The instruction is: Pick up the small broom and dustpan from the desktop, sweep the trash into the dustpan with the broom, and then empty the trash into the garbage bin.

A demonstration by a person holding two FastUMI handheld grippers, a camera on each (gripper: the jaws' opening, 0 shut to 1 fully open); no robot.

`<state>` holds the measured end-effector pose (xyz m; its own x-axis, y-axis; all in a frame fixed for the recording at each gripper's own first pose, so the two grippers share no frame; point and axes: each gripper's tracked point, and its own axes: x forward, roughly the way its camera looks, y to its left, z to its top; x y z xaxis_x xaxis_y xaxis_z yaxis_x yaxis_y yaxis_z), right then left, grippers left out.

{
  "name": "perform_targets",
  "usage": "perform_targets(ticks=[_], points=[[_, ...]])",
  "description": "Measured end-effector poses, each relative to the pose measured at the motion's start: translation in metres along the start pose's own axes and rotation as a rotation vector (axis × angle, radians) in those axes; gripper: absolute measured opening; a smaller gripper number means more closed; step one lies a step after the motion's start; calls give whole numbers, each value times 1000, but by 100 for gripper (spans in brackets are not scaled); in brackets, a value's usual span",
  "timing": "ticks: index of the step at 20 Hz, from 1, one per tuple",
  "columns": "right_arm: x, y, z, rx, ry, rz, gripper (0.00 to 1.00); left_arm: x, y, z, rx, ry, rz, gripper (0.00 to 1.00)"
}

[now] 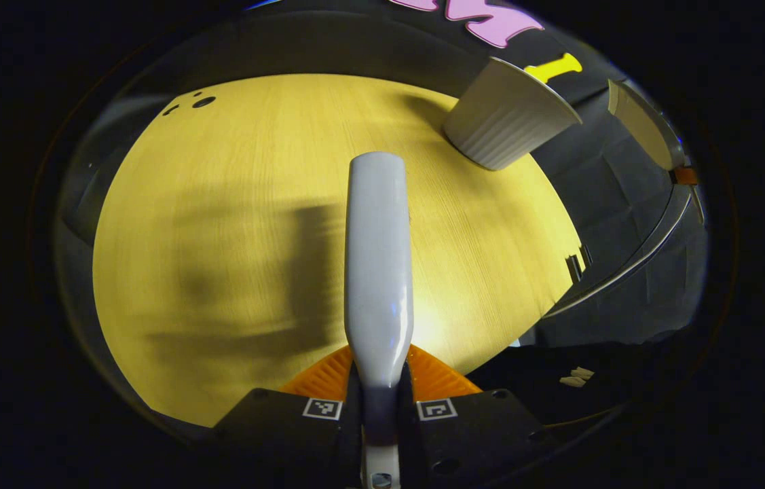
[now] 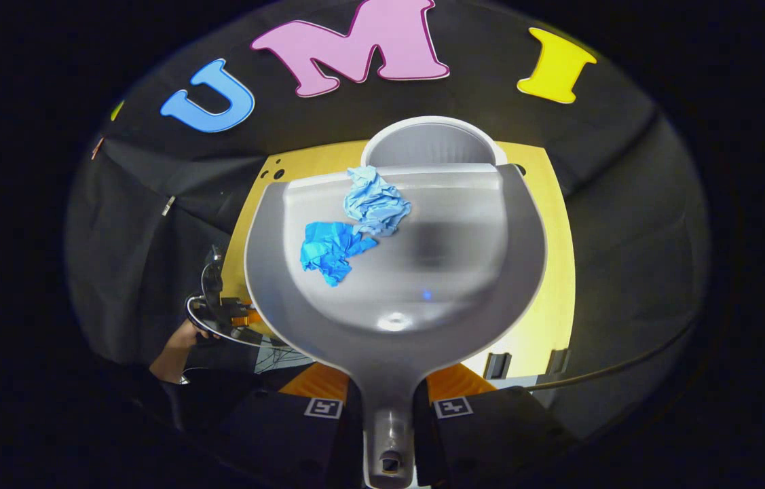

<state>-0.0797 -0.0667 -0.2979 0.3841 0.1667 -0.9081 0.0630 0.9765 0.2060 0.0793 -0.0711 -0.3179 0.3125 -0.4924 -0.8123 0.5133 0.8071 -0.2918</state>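
The left claw is clamped on the broom handle, which points over the worktop toward the bin at its far edge. The right claw is clamped on the dustpan handle; two blue wads lie in the pan, near its lip by the bin.

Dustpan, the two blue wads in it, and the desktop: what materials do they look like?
Dustpan: likely moulded plastic, grey, semi-gloss, with soft highlights on its curved pan. Pale blue wad and darker blue wad: crumpled paper or tissue, matte, sharp creases; can't tell which. Desktop: light wood or wood-look laminate, fine straight grain, low sheen.
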Motion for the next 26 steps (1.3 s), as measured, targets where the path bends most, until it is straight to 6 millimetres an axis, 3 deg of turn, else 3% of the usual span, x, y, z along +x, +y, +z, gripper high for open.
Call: perform_targets(ticks=[3, 7, 11, 15, 20, 26], points=[[2, -4, -1, -37, 19, 11, 34, -3, -6, 3, -98, -40, 31, 26], [-11, -8, 3, -139, 13, 70, 34, -12, -20, -5, -226, -76, 97, 25], [-36, -34, 34, -272, -70, 11, 34, -22, -44, -8, -294, -104, 136, 25], [-6, -55, 75, -227, -169, -78, 34, -35, -58, -1, -279, -143, 98, 25], [20, -97, 85, -285, -160, -262, 34, -40, -54, -1, -238, -162, 110, 26], [43, -111, 102, -393, -187, -411, 34, -50, -48, -2, -254, -172, 119, 25]])
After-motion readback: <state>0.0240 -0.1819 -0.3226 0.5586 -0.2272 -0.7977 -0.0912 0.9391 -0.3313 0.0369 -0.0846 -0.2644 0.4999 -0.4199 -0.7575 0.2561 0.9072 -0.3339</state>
